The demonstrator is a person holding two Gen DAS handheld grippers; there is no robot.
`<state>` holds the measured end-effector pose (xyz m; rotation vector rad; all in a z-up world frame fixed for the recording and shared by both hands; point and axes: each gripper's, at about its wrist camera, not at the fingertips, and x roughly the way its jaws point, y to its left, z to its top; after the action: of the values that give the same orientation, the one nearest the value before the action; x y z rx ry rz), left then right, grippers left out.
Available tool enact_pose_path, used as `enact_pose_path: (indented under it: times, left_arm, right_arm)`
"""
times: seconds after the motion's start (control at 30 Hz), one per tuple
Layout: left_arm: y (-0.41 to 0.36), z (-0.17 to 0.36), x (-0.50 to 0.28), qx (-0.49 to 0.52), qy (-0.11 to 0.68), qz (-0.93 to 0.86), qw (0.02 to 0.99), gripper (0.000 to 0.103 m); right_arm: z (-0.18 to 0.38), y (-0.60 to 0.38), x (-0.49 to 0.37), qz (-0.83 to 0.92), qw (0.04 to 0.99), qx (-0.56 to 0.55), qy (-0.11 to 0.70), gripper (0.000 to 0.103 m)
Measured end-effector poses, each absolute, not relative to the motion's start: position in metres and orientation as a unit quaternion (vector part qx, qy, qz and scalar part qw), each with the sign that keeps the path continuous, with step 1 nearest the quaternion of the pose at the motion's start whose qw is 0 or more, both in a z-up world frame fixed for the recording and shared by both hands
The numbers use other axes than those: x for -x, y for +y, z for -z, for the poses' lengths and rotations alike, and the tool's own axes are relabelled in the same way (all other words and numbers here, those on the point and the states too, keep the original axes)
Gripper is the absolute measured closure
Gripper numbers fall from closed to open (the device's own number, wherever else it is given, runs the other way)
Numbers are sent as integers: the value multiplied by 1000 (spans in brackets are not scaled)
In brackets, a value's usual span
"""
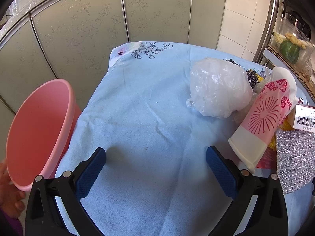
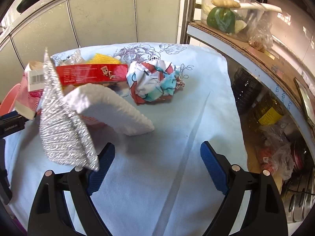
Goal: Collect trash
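Note:
My left gripper (image 1: 155, 157) is open and empty over the blue cloth (image 1: 137, 108). A pink bin (image 1: 37, 129) stands off the table's left edge. A crumpled clear plastic bag (image 1: 218, 88) and a pink-and-white paper cup (image 1: 261, 118) on its side lie to the right. My right gripper (image 2: 157, 153) is open and empty. A silver glitter cloth (image 2: 63, 129) stands by its left finger, with white foam (image 2: 110, 106) behind it. A red box (image 2: 88, 74) and a crumpled printed wrapper (image 2: 155, 82) lie farther back.
A metal rack (image 2: 265, 63) with vegetables, bottles and bags stands along the table's right side. Grey cabinet doors (image 1: 98, 19) run behind the table. A hand (image 1: 7, 192) holds the bin's near rim. Yellow mesh (image 2: 102, 59) lies behind the box.

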<state>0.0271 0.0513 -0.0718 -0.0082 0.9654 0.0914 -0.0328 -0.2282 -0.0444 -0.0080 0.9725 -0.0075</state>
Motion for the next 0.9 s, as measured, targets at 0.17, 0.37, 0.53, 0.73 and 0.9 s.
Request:
enact_pose_path:
  times: [0.17,0.37,0.53,0.73,0.9]
  left_arm:
    - [51,72,-27,4,464,-44,885,3]
    - [51,72,-27,4,464,-44,885,3]
    - [51,72,-27,4,464,-44,885,3]
    - [51,72,-27,4,464,-44,885,3]
    - [52,71,-26,6,464,-48,885,3]
  right_arm:
    - [31,-233,48,1,891,3,453,15]
    - [5,-234,68,11,916,19,400,15]
    - [-10,-229,81,1,923,19,384,15]
    - [-9,-223,85,-12,923,9,386,15]
    - [-8,-214,87,-19,924,10,382,15]
